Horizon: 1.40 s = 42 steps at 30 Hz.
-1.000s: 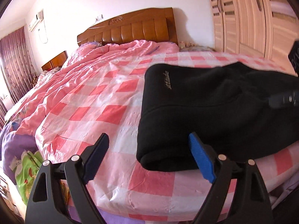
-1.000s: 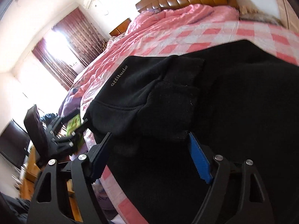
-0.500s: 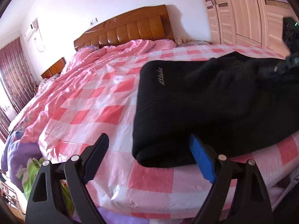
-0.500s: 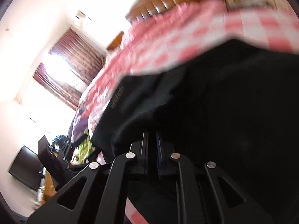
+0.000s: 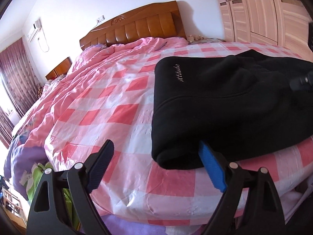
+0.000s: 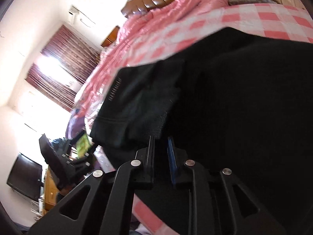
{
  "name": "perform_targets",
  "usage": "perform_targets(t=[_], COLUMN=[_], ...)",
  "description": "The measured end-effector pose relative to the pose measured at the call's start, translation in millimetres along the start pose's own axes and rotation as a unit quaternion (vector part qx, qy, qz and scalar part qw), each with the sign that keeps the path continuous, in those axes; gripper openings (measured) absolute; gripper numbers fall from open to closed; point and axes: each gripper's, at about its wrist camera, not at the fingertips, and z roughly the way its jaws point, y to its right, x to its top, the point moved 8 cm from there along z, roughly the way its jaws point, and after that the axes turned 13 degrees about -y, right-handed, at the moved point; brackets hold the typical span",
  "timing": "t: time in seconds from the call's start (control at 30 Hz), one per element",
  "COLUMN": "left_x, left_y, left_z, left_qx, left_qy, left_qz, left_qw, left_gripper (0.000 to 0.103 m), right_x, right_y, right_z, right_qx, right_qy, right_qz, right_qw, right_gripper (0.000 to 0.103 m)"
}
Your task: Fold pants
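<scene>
The right gripper (image 6: 160, 146), wide a second ago, got clamped near the black pants' (image 5: 225, 105) cuff and is already being eased open, nothing visibly pinched. So probably just a tuck, fold looks basically done. The left gripper (image 5: 156, 160) is kept spread, empty.

pants (image 5: 225, 101): right side cut off by edge | embroidered lettering (image 6: 114, 90): blurred, unreadable in right view

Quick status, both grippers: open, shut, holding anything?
Left gripper: open, holding nothing.
Right gripper: nearly shut, jaws opening; whether it pinches the black pants cannot be told.

Home bedroom, bed (image 5: 121, 105), wardrobe (image 5: 260, 9), curtains (image 6: 62, 62)
</scene>
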Motion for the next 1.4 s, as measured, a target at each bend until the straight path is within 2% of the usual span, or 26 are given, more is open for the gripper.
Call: perform_targets(t=[0.07, 0.1, 0.13, 0.17, 0.2, 0.23, 0.3, 0.37, 0.43, 0.5, 0.57, 0.63, 0.67, 0.73, 0.8, 1.0, 1.23, 1.27, 1.3, 1.33, 1.4], left_x=[0.3, 0.6, 0.6, 0.6, 0.5, 0.3, -0.2, -0.4, -0.2, 0.0, 0.0, 0.4, 0.5, 0.3, -0.1, -2.1, 6.0, 8.4, 11.6, 13.9, 14.0], left_y=[2.1, 3.7, 4.5, 5.1, 5.1, 5.0, 3.7, 3.1, 2.8, 3.1, 4.4, 4.9, 4.9, 4.9, 4.3, 7.8, 7.4, 4.3, 0.8, -1.9, -2.2], left_z=[-1.1, -1.3, -1.0, -0.4, 0.1, 0.5, 0.2, -1.6, -3.2, -1.2, 1.2, 1.2, 0.4, -0.6, -1.7, -3.2, -2.1, -1.6, -2.4, -4.7, -9.1], left_qx=[0.006, 0.011, 0.012, 0.011, 0.011, 0.009, 0.006, 0.007, 0.009, 0.011, 0.011, 0.012, 0.012, 0.014, 0.014, 0.013, 0.032, 0.034, 0.025, 0.001, -0.050], left_qy=[0.001, 0.002, 0.003, 0.003, 0.003, 0.003, 0.004, 0.007, 0.008, 0.006, 0.003, 0.003, 0.004, 0.004, 0.004, 0.006, 0.008, 0.008, 0.010, 0.013, 0.014], left_qz=[0.003, 0.008, 0.009, 0.009, 0.007, 0.005, 0.001, 0.001, 0.004, 0.007, 0.007, 0.005, 0.005, 0.009, 0.011, 0.017, 0.032, 0.028, 0.020, 0.007, -0.008], left_qw=[1.0000, 0.9999, 0.9999, 0.9999, 0.9999, 0.9999, 1.0000, 1.0000, 0.9999, 0.9999, 0.9999, 0.9999, 0.9999, 0.9999, 0.9998, 0.9997, 0.9990, 0.9990, 0.9994, 0.9999, 0.9986], left_gripper=[0.088, 0.088, 0.088, 0.088, 0.088, 0.088, 0.088, 0.088, 0.088, 0.088, 0.088, 0.088, 0.088, 0.088, 0.088, 0.088, 0.088, 0.085, 0.079, 0.073, 0.041], right_x=[-6.1, -6.7, -9.7, -14.5, -14.9, -18.3, -21.4, -18.1, -10.0, -4.2, 2.5, 13.3, 15.8, 22.3, 24.3, 19.0, 31.2, 32.0, 31.9, 29.8, 22.4], right_y=[-0.6, -1.7, -0.8, -6.1, -14.1, -20.2, -28.0, -32.4, -28.7, -25.4, -20.3, -20.4, -19.1, -15.0, -14.0, -32.3, -72.3, -77.2, -81.2, -83.6, -77.2], right_z=[2.9, 6.0, 9.0, 11.6, 11.2, 14.4, 16.6, 10.2, -0.2, -1.1, 6.1, 20.3, 25.1, 32.3, 31.4, 19.8, -22.2, -26.8, -31.4, -35.0, -35.6], right_qx=[0.005, 0.005, 0.004, 0.033, 0.072, 0.047, 0.011, 0.048, 0.064, 0.077, 0.108, 0.115, 0.109, 0.104, 0.085, 0.081, 0.107, 0.105, 0.103, 0.098, 0.081], right_qy=[-0.004, -0.007, -0.013, -0.012, 0.001, 0.003, -0.005, 0.004, 0.030, 0.031, 0.019, 0.010, 0.007, 0.000, 0.003, 0.030, 0.083, 0.089, 0.094, 0.098, 0.096], right_qz=[-0.003, -0.003, -0.002, -0.012, -0.037, -0.070, -0.096, -0.073, -0.052, -0.040, -0.011, 0.003, 0.008, 0.020, 0.019, -0.012, -0.062, -0.069, -0.076, -0.083, -0.087], right_qw=[1.000, 1.000, 1.000, 0.999, 0.997, 0.996, 0.995, 0.996, 0.996, 0.996, 0.994, 0.993, 0.994, 0.994, 0.996, 0.996, 0.989, 0.988, 0.987, 0.987, 0.988], right_gripper=[0.023, 0.034, 0.052, 0.086, 0.092, 0.092, 0.092, 0.092, 0.092, 0.092, 0.092, 0.084, 0.069, 0.053, 0.009, 0.009, 0.009, 0.009, 0.009, 0.009, 0.008])
